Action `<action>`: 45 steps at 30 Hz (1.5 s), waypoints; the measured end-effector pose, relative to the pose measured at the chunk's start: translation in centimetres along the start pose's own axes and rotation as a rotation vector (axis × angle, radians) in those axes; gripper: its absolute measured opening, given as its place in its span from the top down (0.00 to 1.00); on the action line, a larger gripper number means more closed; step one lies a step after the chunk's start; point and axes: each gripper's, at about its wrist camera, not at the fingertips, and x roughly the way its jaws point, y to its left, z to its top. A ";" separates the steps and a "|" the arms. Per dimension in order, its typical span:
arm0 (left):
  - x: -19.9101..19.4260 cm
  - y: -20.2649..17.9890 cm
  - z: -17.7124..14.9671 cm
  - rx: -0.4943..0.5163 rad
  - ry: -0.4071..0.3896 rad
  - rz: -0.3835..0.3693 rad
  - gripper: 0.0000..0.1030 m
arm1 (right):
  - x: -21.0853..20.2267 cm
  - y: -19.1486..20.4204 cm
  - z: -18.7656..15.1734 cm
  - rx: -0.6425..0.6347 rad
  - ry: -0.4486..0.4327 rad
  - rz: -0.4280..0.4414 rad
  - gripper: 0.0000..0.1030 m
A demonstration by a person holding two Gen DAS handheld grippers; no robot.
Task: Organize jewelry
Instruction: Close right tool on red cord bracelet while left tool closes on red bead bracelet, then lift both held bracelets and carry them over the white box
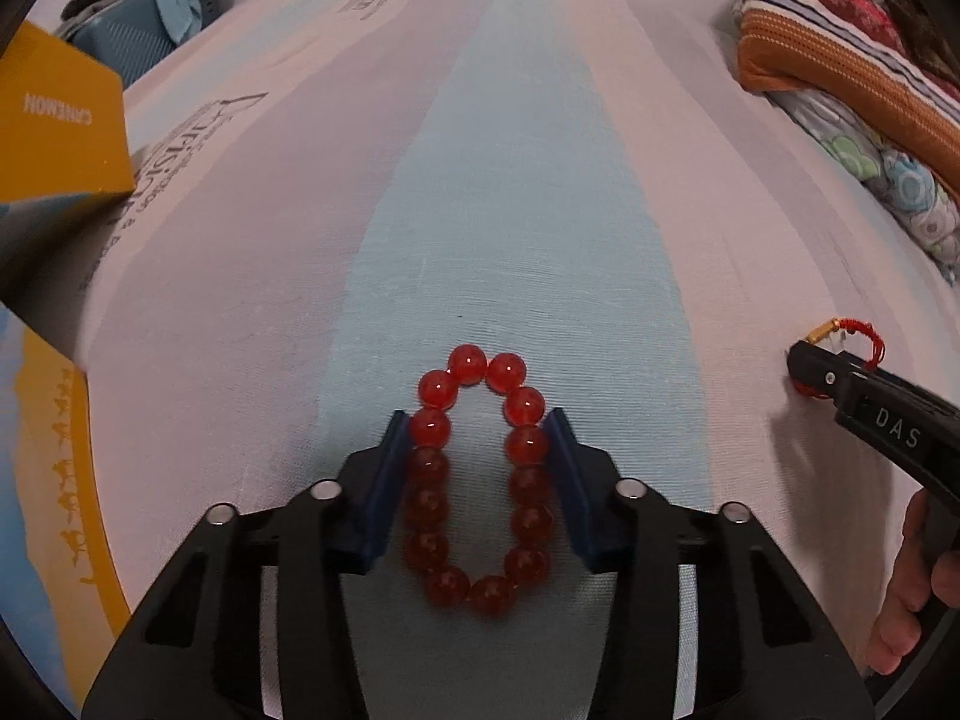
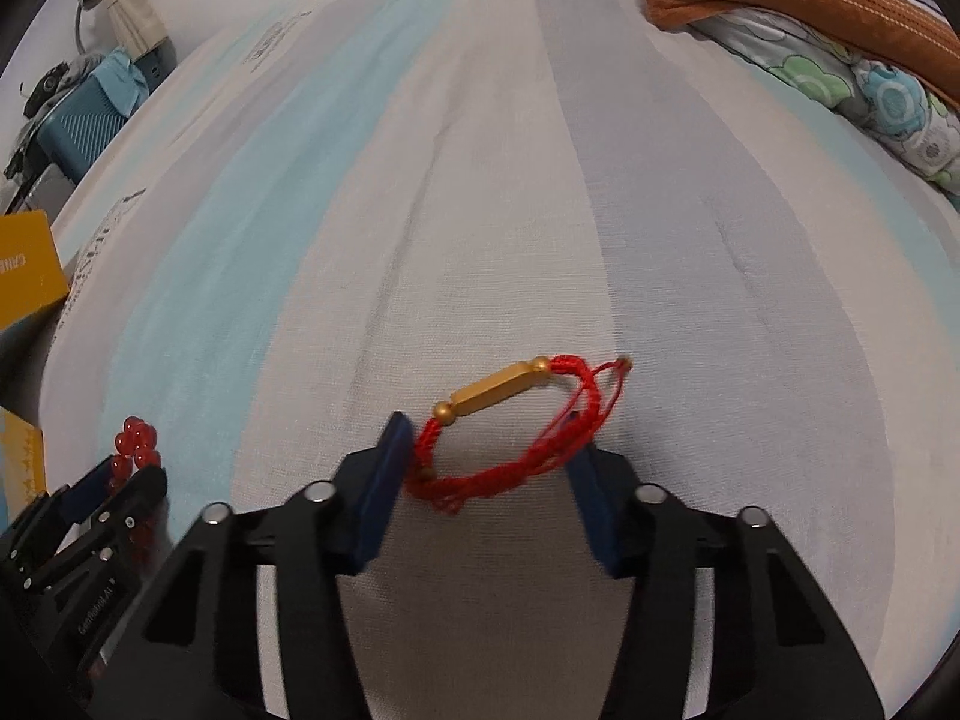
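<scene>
A red bead bracelet (image 1: 480, 480) lies on the striped bed sheet (image 1: 516, 192), squeezed into a long oval between the blue pads of my left gripper (image 1: 478, 429), which touch its sides. A red cord bracelet with a gold bar (image 2: 510, 420) lies between the pads of my right gripper (image 2: 489, 438), both pads touching the cord. The right gripper (image 1: 807, 363) also shows at the right edge of the left wrist view, the left gripper (image 2: 114, 480) and beads (image 2: 135, 447) at the lower left of the right wrist view.
A yellow box (image 1: 60, 138) stands at the left, with a yellow-and-blue printed sheet (image 1: 54, 492) below it. Folded blankets and an orange striped cushion (image 1: 852, 78) are piled at the far right. A blue case (image 2: 90, 120) sits beyond the bed's left edge.
</scene>
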 end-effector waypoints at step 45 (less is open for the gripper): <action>-11.1 0.2 -0.8 0.010 -0.114 -0.081 0.87 | -11.8 2.4 -1.7 -0.051 -0.196 0.031 0.95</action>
